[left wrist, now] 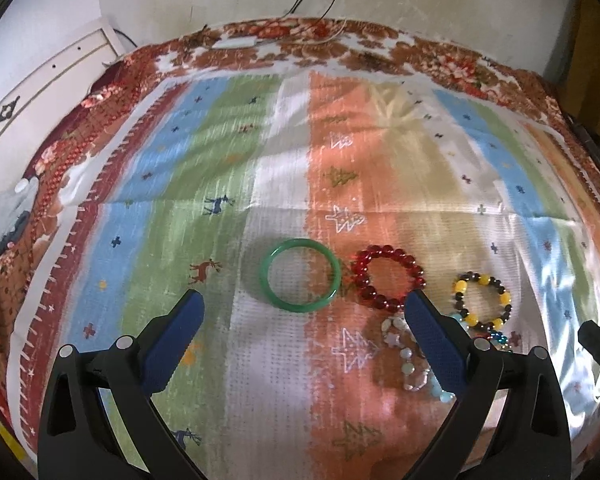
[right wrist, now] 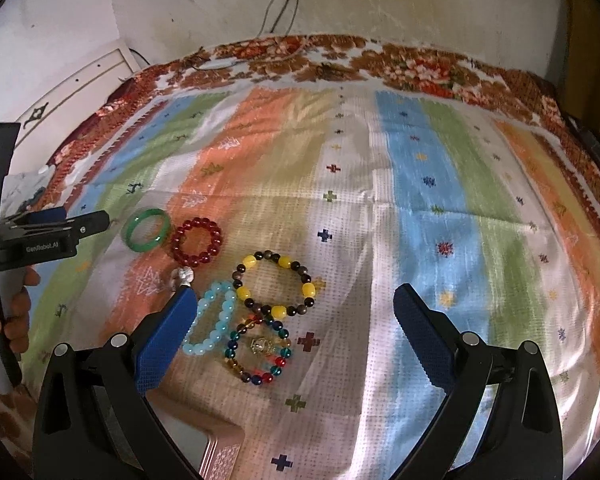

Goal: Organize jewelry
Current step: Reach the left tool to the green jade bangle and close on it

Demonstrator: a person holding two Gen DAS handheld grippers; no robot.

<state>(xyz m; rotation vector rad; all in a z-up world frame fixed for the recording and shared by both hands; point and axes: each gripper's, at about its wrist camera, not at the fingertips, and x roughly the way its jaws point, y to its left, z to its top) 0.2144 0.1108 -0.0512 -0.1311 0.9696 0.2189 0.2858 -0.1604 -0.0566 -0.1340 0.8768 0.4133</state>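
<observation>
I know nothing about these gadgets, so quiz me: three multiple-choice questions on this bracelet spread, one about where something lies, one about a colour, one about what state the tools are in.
1. What lies right beside the green bangle?
A. red bead bracelet
B. light blue bead bracelet
C. multicoloured bead bracelet

2. What colour are the big beads mixed with dark ones on one bracelet?
A. pink
B. yellow
C. white

3. How do the left hand-held gripper and right hand-held gripper stand?
A. both shut on bracelets
B. one holds the bangle
C. both open, holding nothing

Answers:
1 A, the red bead bracelet sits next to it.
2 B, yellow-and-dark bracelet.
3 C, wide gaps between fingers.
</observation>
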